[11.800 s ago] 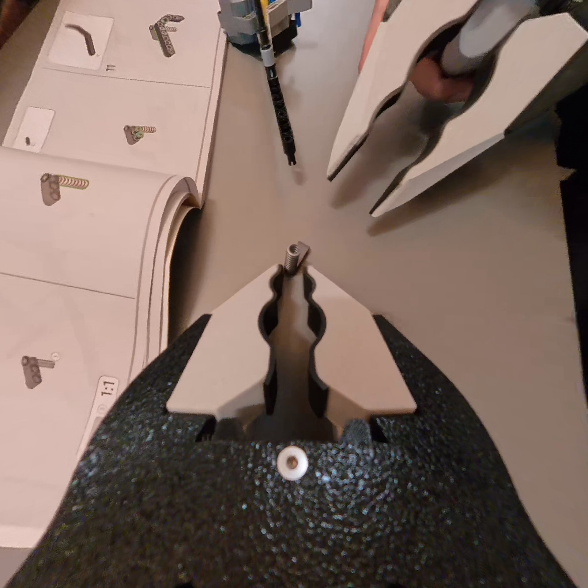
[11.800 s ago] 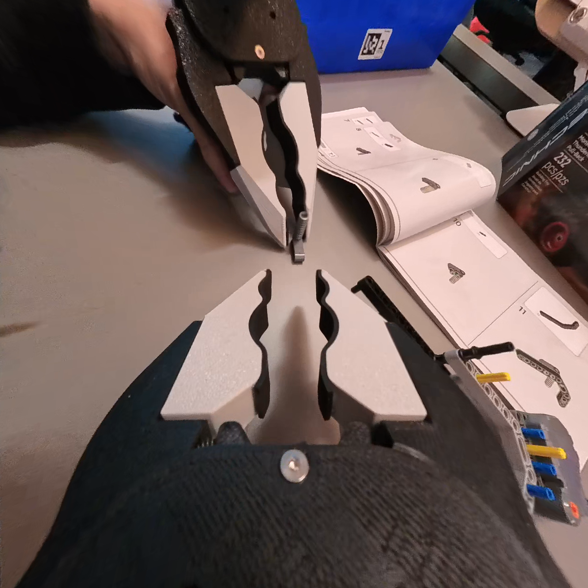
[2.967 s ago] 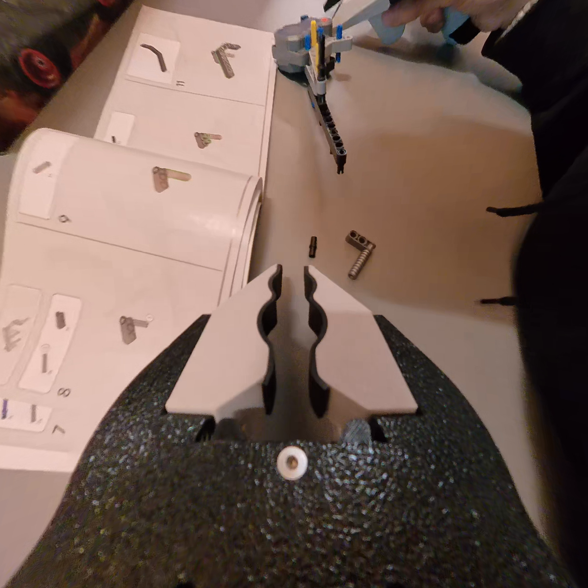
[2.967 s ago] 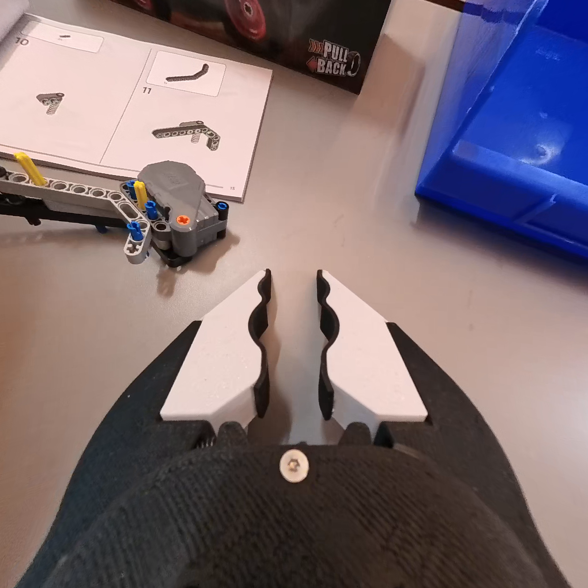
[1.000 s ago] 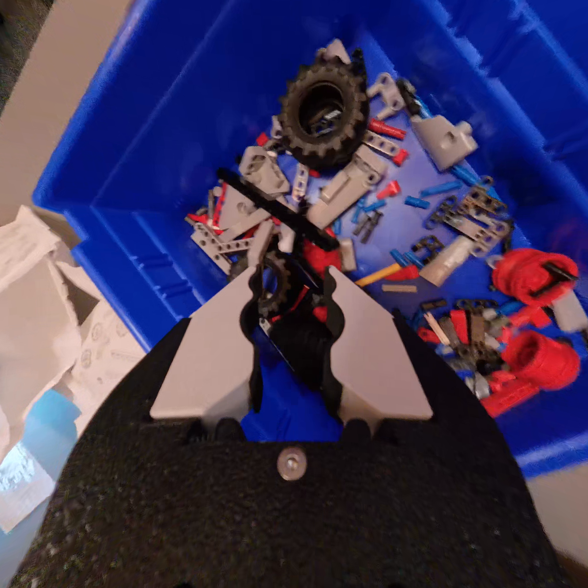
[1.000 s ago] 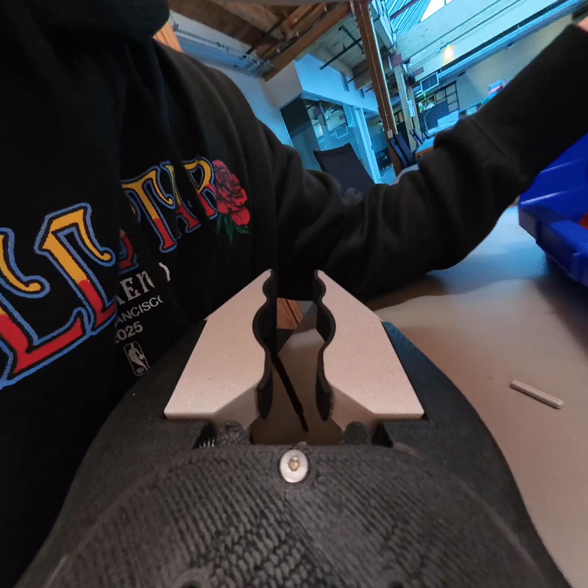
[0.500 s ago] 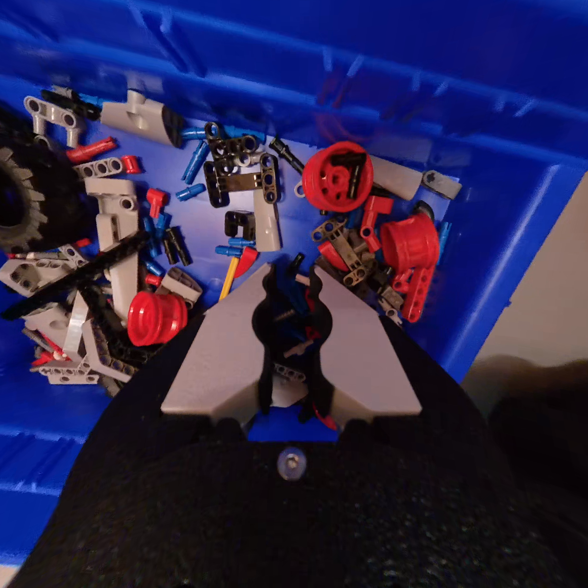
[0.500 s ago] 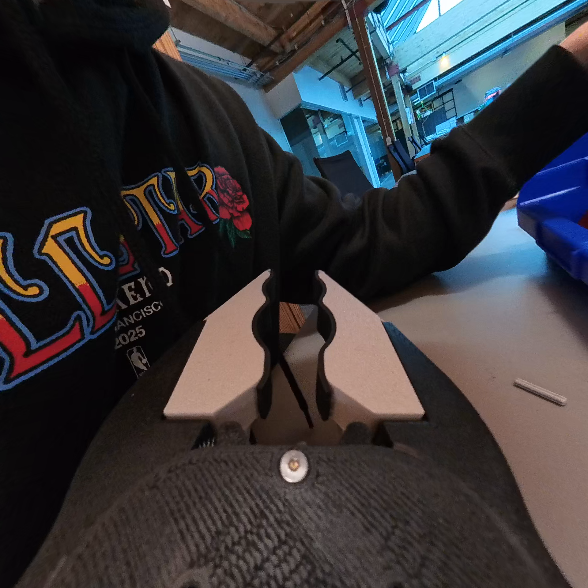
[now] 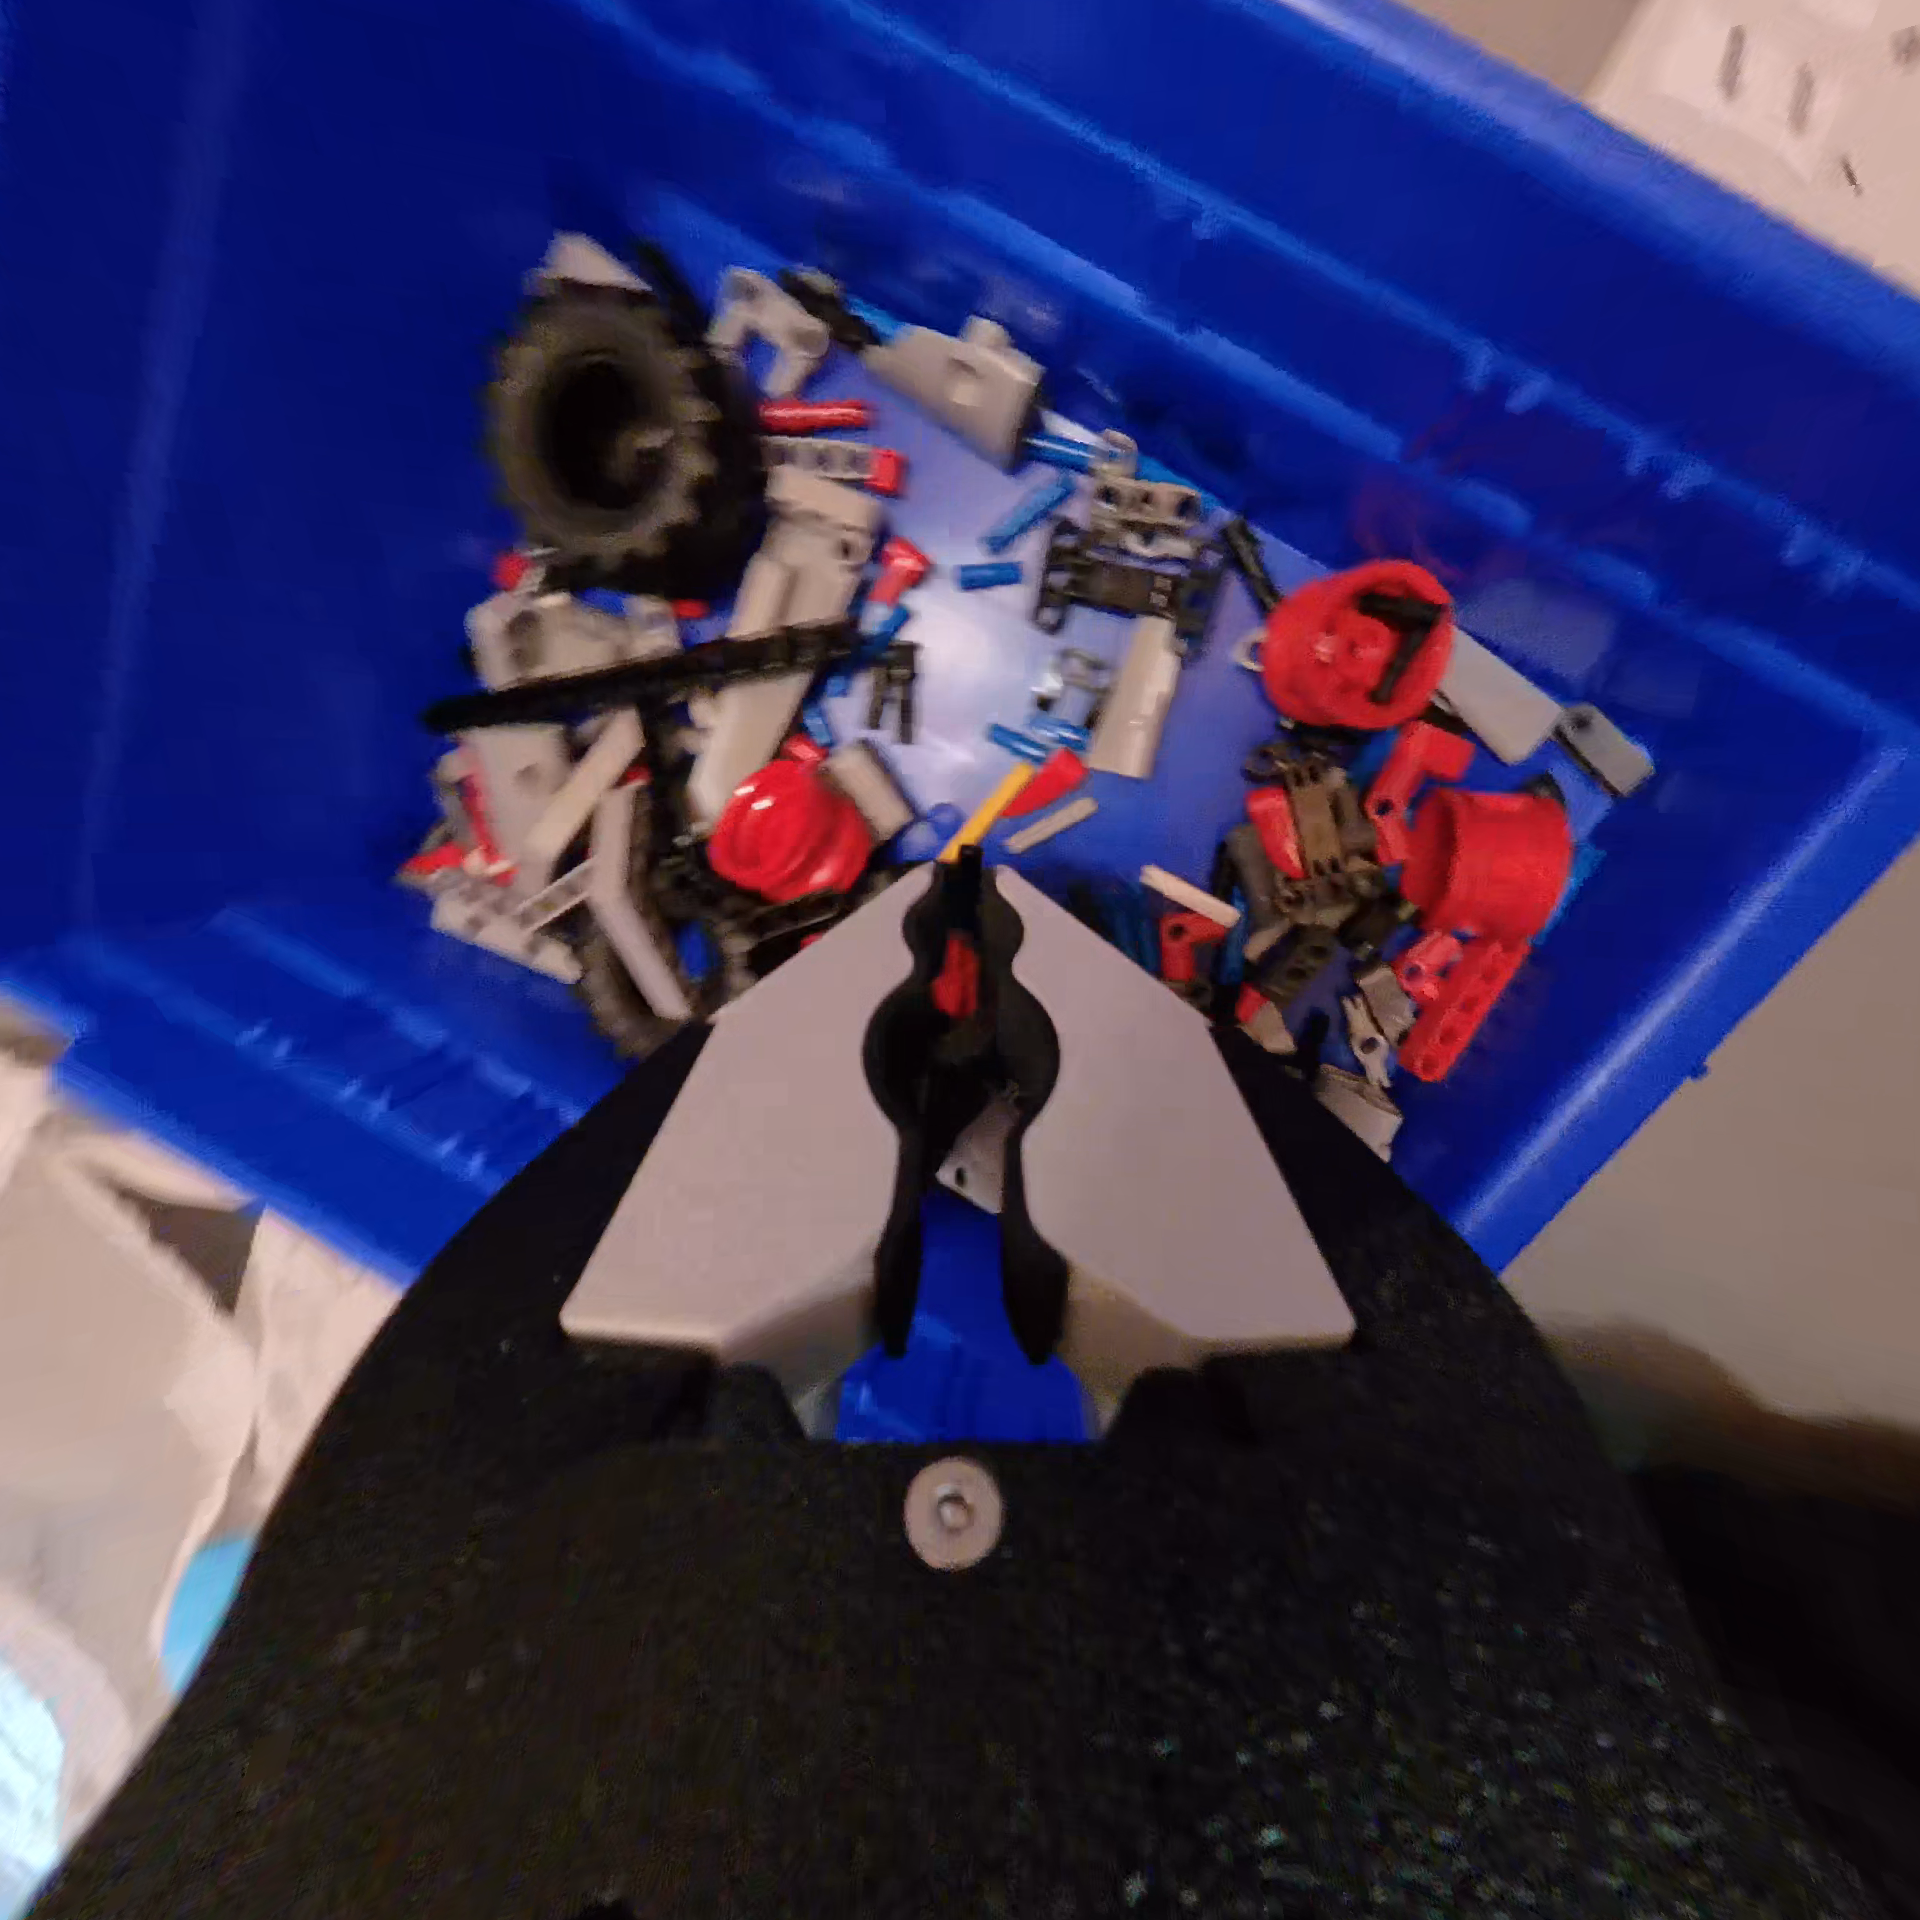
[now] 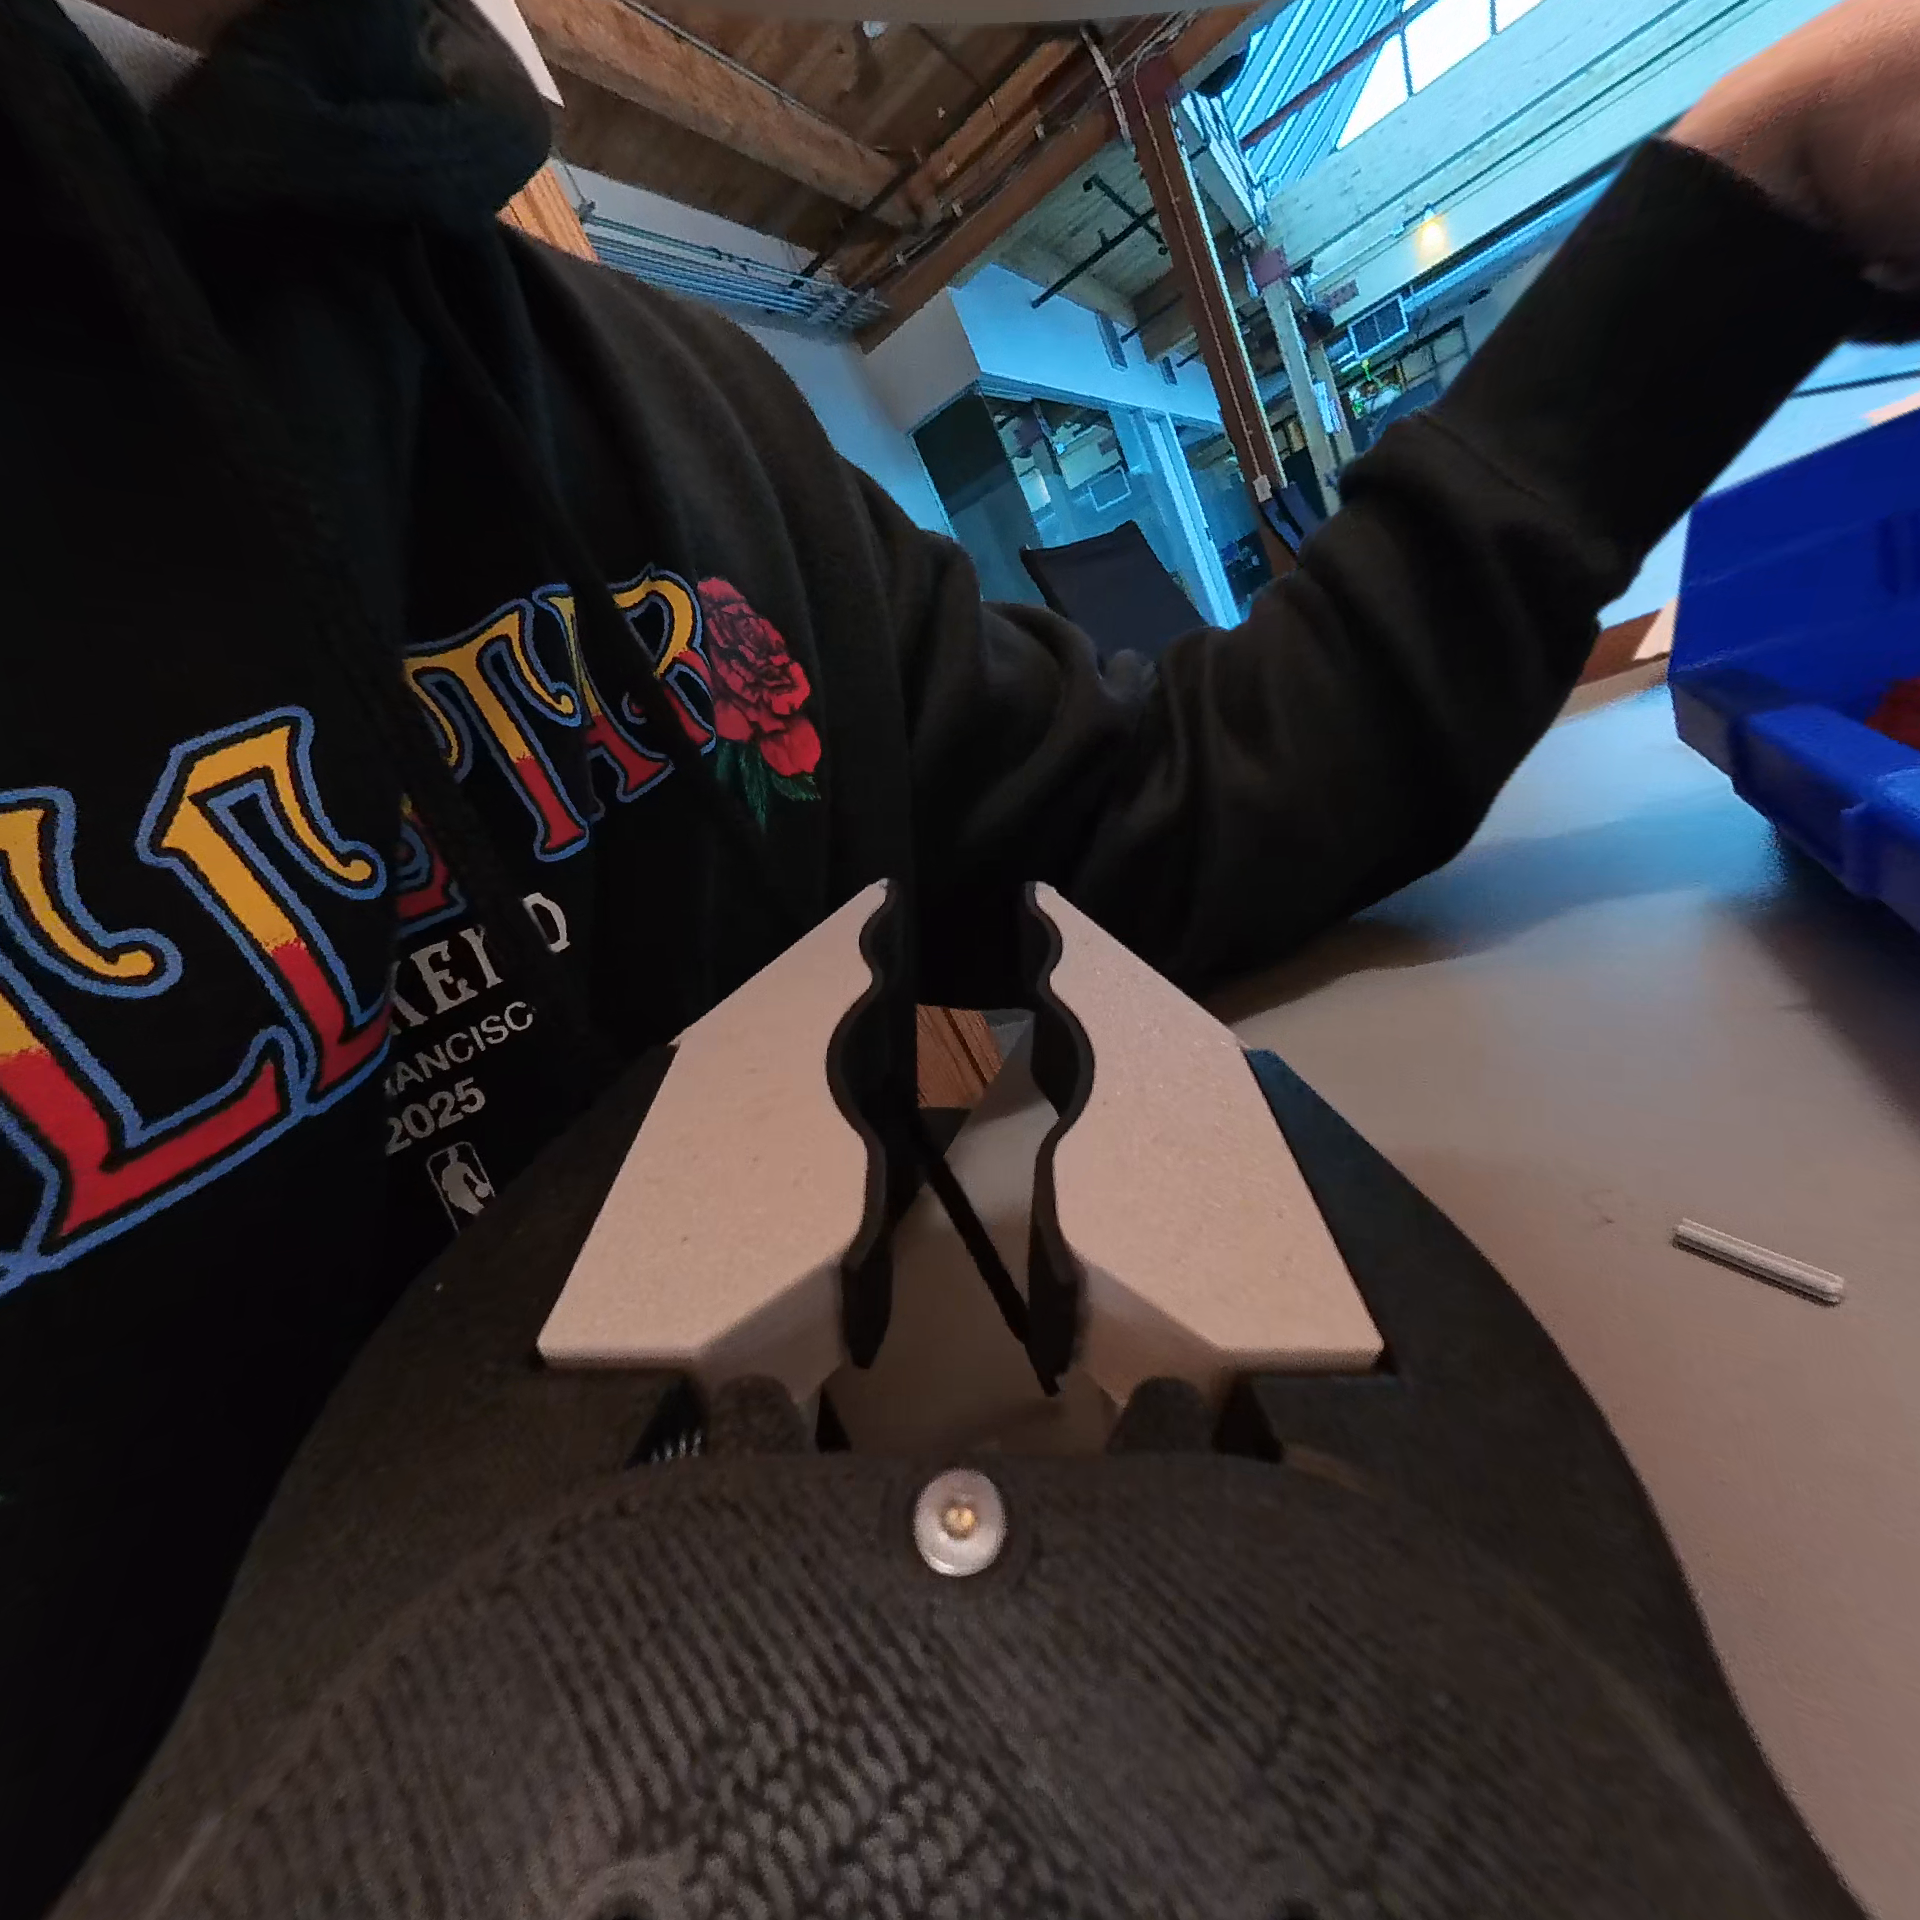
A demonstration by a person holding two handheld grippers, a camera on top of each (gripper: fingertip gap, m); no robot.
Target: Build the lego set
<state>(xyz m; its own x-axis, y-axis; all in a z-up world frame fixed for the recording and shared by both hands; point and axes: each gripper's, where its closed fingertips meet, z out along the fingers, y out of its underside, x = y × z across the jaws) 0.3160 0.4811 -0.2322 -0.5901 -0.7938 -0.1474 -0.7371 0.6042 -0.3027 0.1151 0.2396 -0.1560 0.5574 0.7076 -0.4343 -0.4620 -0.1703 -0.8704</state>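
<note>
Left gripper [image 9: 964,883] pinched on small black pin [image 9: 967,871] above blue bin [image 9: 312,312], right gripper [image 10: 956,899] parted, empty

Loose lego pieces [image 9: 1039,665] (blurred) in bin [image 9: 260,312]

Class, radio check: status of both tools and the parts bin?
Left tool shut on small black pin over blue bin. Right tool open, empty. Nothing in the way.

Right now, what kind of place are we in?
Probably an open, loft-style workspace: exposed timber ceiling beams, glass partitions behind, and a grey table holding a blue bin of loose building pieces.
</note>
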